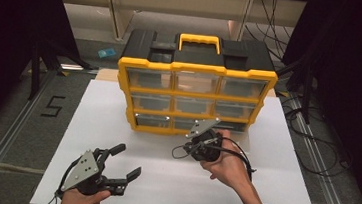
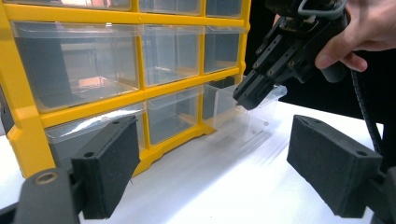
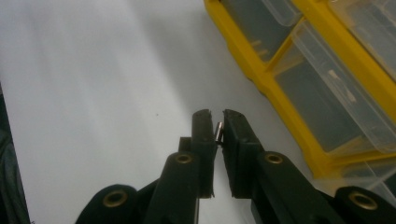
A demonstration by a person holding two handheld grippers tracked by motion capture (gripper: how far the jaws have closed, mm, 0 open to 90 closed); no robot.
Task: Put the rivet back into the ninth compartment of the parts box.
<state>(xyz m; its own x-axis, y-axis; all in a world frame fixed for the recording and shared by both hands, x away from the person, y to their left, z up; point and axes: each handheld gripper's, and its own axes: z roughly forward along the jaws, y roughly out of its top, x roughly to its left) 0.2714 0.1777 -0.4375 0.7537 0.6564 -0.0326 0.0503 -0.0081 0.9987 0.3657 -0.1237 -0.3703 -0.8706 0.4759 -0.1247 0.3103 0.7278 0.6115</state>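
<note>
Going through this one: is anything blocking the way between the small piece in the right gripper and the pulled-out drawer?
Nothing visible. The right gripper pinches a small metal piece close beside the pulled-out clear drawer, whose top is open. The left gripper sits open, off to the side on the white table.

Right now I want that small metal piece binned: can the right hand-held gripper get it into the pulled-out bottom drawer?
Probably yes: the right hand-held gripper hangs at the open drawer, nothing between them.
</note>
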